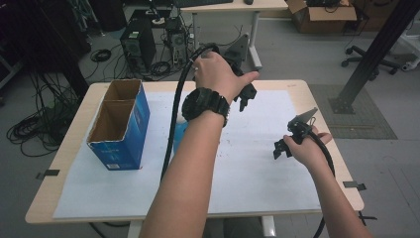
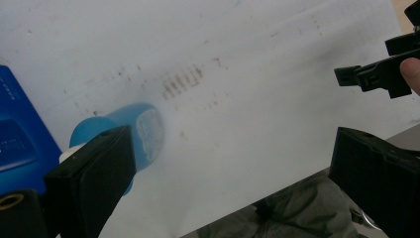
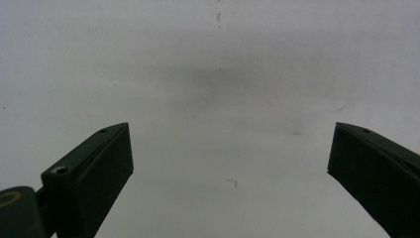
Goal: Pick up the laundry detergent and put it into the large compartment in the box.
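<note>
Between our left hand-held gripper's gaping jaws lies a blue plastic bottle, seemingly light and slippery; we'd pinch its body.

Left gripper held raised near far edge of desk, jaws wide apart; right gripper held lower near right edge, jaws spread.

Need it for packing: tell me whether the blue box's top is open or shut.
Open. The high view looks straight into the blue box: bare brown cardboard inside, a divider splitting two compartments.
</note>
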`<move>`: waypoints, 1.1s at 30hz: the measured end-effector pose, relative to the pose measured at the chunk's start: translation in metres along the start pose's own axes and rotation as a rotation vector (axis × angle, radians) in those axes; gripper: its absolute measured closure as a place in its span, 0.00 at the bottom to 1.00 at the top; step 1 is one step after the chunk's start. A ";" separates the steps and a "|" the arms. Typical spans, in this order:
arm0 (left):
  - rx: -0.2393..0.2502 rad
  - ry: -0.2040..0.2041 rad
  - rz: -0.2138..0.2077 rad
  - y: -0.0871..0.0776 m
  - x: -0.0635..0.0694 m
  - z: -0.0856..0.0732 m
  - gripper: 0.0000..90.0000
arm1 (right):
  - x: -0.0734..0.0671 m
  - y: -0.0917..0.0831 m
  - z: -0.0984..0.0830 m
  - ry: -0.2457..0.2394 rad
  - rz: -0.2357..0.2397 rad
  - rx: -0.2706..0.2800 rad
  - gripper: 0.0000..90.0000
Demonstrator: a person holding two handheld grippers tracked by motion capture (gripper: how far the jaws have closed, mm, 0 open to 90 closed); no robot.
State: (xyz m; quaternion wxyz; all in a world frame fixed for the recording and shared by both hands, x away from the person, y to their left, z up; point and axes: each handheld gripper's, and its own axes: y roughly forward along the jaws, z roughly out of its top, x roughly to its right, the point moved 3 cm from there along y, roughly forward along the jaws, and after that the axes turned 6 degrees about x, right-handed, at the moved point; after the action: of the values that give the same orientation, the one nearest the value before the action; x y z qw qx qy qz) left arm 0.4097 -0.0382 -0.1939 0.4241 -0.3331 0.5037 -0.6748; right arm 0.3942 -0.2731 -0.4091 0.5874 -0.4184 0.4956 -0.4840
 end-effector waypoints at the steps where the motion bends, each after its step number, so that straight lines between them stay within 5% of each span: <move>1: -0.003 0.003 0.000 0.000 0.000 0.000 0.05 | -0.001 0.000 0.000 -0.001 0.001 -0.001 0.04; 18: -0.009 0.016 -0.002 -0.003 -0.007 -0.002 0.05 | -0.004 -0.007 -0.002 -0.025 0.018 0.011 0.04; 33: -0.023 -0.043 0.034 -0.003 -0.044 -0.010 0.05 | -0.006 -0.008 -0.003 -0.021 0.022 0.015 0.04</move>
State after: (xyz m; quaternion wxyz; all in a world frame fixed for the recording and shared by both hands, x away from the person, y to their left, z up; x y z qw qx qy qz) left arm 0.4182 0.0063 -0.1944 0.4422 -0.3437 0.5079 -0.6545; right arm 0.3902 -0.2684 -0.4010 0.6013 -0.4135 0.4902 -0.4766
